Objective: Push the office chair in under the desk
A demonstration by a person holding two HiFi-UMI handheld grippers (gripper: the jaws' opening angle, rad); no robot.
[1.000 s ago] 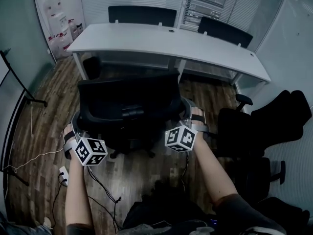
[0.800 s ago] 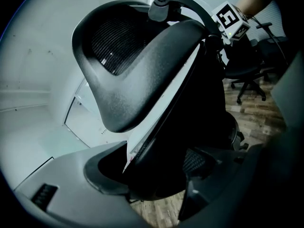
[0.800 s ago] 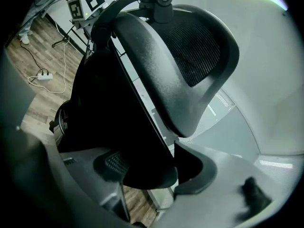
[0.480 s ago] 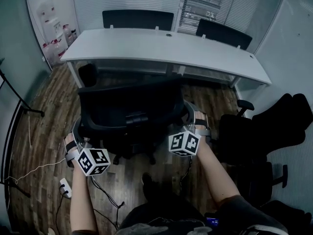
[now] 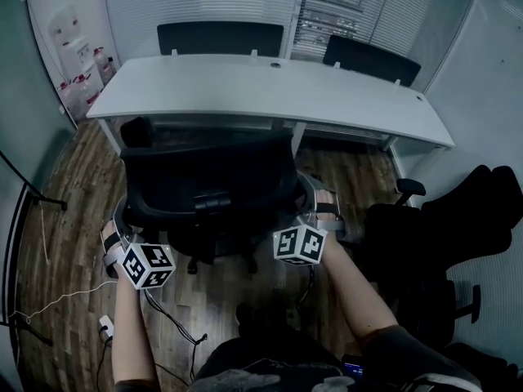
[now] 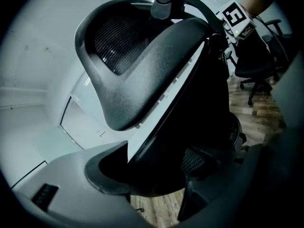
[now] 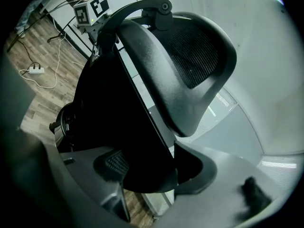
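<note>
Here, fingers of the left gripper (image 5: 124,216), at the office chair's (image 5: 208,174) 8 o'clock, and the right gripper (image 5: 310,198), at 4 o'clock, clasp its backrest; table (image 5: 343,96) at 12.

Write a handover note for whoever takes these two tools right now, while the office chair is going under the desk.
Left tool: looks clamped on the black mesh-backed office chair, at the left edge of its backrest.
Right tool: looks clamped on the backrest's right edge.
The chair faces the long white desk, close to its near edge. How far the seat is under is hidden.
Done: both grips set, chair lined up.
Left: push straight forward until it is tucked in, then release.
</note>
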